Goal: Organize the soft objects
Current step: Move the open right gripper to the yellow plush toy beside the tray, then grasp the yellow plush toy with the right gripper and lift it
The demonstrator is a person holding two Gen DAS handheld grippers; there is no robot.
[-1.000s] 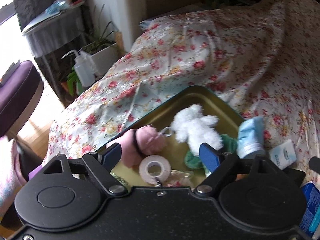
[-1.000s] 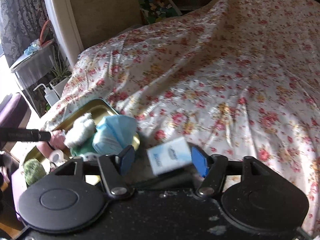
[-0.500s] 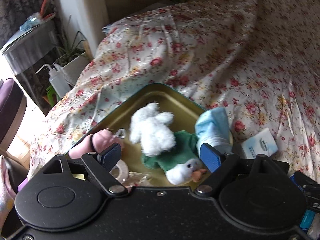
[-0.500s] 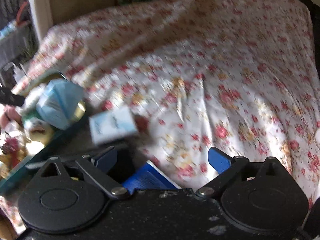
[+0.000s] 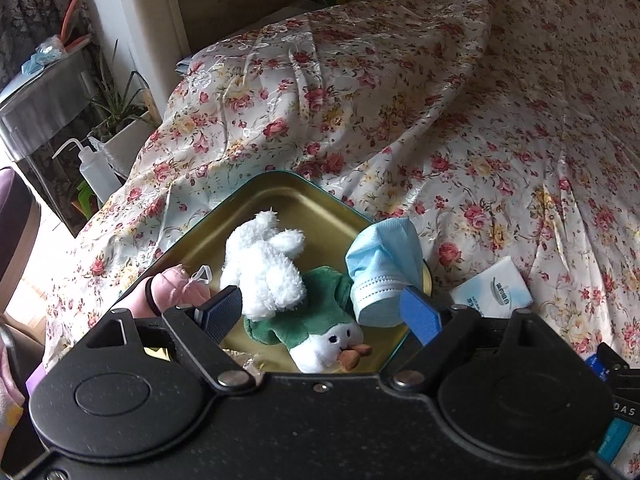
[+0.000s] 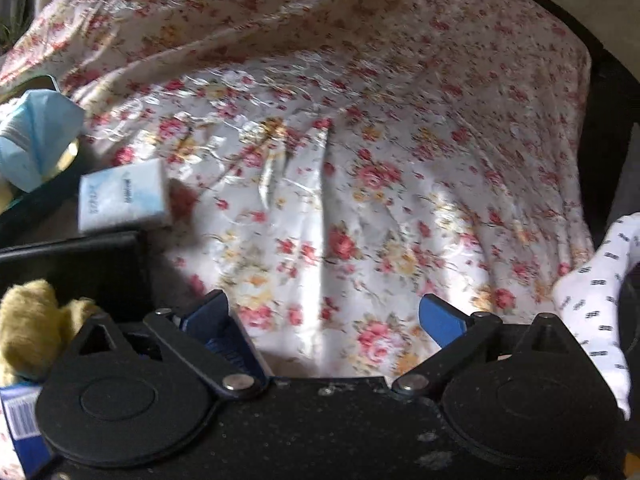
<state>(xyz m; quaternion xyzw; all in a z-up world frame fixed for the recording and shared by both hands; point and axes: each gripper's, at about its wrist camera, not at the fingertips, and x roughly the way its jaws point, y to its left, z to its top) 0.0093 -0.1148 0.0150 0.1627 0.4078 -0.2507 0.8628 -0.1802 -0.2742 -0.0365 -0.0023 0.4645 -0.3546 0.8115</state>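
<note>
The left tool [image 5: 320, 314] gapes empty over the gold tin [image 5: 280, 200] – white plush [image 5: 264, 268] between its fingers, untouched. The right tool [image 6: 326, 320], jaws just opening wide, hovers empty – tissue pack [image 6: 122, 196] upper left.

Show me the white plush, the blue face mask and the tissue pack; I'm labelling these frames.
white plush [image 5: 264, 264], left wrist view, on its fluffy body.
blue face mask [image 5: 382, 272], left wrist view, on its pleated middle.
tissue pack [image 6: 122, 196], right wrist view, on its printed front.
</note>
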